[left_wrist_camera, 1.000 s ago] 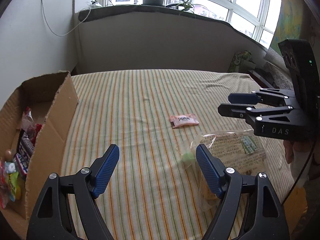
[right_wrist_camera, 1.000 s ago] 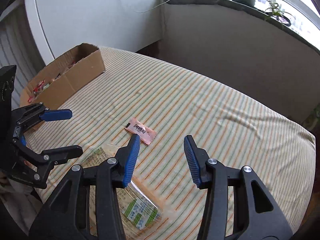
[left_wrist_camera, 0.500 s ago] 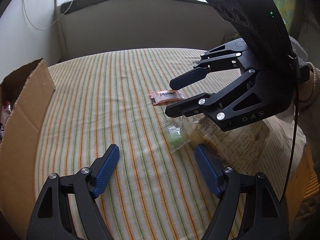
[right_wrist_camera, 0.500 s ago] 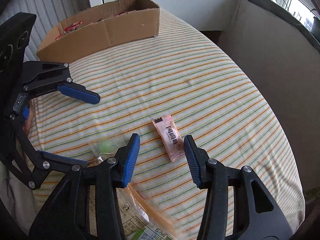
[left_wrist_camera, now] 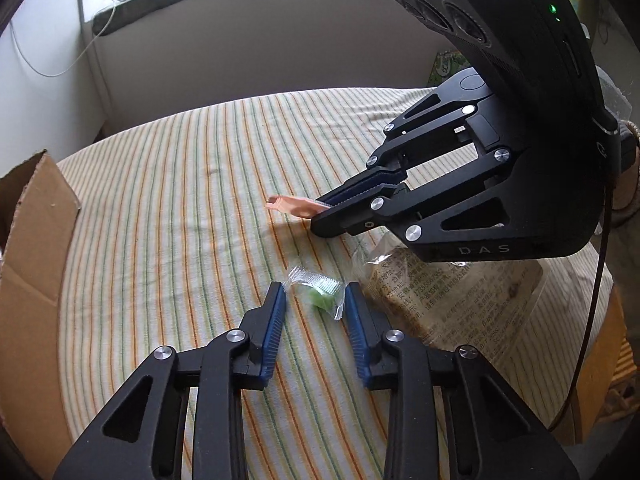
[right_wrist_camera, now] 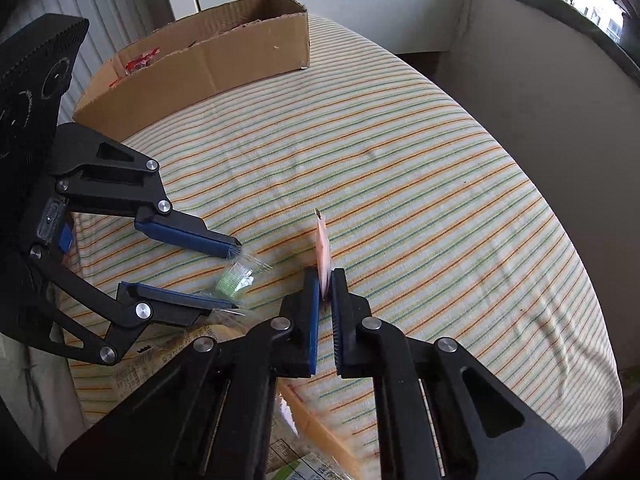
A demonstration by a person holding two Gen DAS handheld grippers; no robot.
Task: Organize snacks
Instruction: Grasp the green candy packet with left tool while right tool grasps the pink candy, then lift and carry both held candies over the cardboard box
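A small green candy in a clear wrapper lies on the striped cloth. My left gripper straddles it with its jaws closing; the wrapper's edges brush the blue pads, and the candy itself is not squeezed. The same candy shows between the left gripper fingers in the right wrist view. My right gripper is shut on a pink snack packet, which stands on edge and sticks out past the fingertips. In the left wrist view the right gripper holds that packet just above the cloth.
A cardboard box with several snacks inside stands at the cloth's far left edge. A large clear bag of cake lies right of the green candy, under the right gripper. A low wall and window ledge lie beyond.
The right gripper closed on the pink packet and turned it on edge. The left gripper moved in over the green candy and narrowed its jaws around it.
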